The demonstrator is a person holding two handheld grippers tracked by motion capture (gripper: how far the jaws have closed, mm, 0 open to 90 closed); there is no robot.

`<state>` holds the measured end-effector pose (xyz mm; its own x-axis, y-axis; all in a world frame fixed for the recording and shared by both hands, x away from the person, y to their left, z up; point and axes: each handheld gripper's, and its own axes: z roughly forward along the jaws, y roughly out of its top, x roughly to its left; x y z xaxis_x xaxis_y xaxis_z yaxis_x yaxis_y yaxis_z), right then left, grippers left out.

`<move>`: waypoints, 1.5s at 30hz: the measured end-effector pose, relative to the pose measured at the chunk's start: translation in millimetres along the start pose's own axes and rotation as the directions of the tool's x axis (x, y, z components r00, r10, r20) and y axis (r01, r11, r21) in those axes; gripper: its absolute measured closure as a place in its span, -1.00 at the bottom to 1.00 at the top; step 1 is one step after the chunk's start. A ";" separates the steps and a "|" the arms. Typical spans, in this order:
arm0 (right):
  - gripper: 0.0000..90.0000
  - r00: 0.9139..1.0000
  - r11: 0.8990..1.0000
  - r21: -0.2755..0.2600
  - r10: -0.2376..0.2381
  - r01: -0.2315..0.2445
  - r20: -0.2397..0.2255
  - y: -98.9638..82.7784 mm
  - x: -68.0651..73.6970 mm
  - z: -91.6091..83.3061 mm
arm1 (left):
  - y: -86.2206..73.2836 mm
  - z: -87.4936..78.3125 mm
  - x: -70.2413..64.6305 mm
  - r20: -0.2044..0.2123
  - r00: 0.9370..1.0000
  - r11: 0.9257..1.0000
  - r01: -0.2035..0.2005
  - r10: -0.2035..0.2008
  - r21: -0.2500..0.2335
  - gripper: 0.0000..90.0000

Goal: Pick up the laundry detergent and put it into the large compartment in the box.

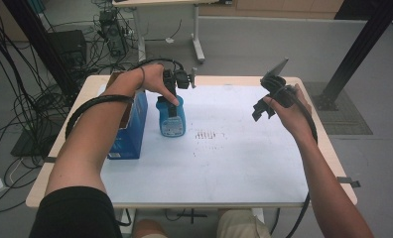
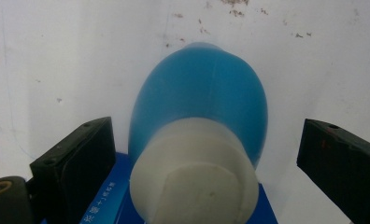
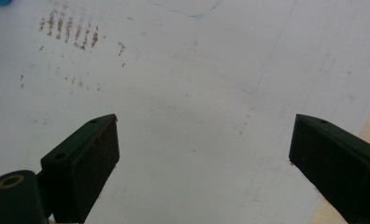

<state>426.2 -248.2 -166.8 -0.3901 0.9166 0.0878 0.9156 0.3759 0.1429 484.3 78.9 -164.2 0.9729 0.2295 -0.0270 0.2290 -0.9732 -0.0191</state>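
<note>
Bottle (image 1: 172, 118), one, stands upright, cap up, beside one box (image 1: 130, 130) on our tabletop (image 1: 234, 163). Our left gripper (image 2: 206, 154) straddles it, wide; right gripper (image 3: 204, 154) wide, empty.

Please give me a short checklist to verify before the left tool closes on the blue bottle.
1. Left tool open wide: ok.
2. White cap of the blue bottle between the jaws: ok, gaps on both sides.
3. Bottle upright on the white mat: ok.
4. Blue box apart from the bottle: ok, narrow gap.
5. Right tool open, holding nothing, away from the bottle: ok.
6. Cap screwed tight: cannot tell.
</note>
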 end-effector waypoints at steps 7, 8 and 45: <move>-0.81 1.000 1.000 0.003 0.000 0.000 0.000 0.7 1.2 0.6 | 0.6 0.4 -0.1 0.001 1.000 1.000 0.000 0.000 0.005 -0.89; -0.81 1.000 1.000 0.002 -0.002 0.002 0.000 0.6 1.1 0.8 | -0.2 0.8 -0.4 0.001 1.000 1.000 0.001 -0.001 0.001 -0.89; -0.81 1.000 1.000 -0.002 0.002 -0.002 -0.005 -1.0 -1.2 0.5 | 4.5 1.9 -1.4 -0.002 1.000 1.000 -0.012 0.012 0.015 -0.88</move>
<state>425.7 -249.6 -167.6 -0.3884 0.9168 0.0931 0.9163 0.3735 0.1445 483.9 74.2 -166.2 0.9757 0.2176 -0.0252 0.2167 -0.9757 -0.0335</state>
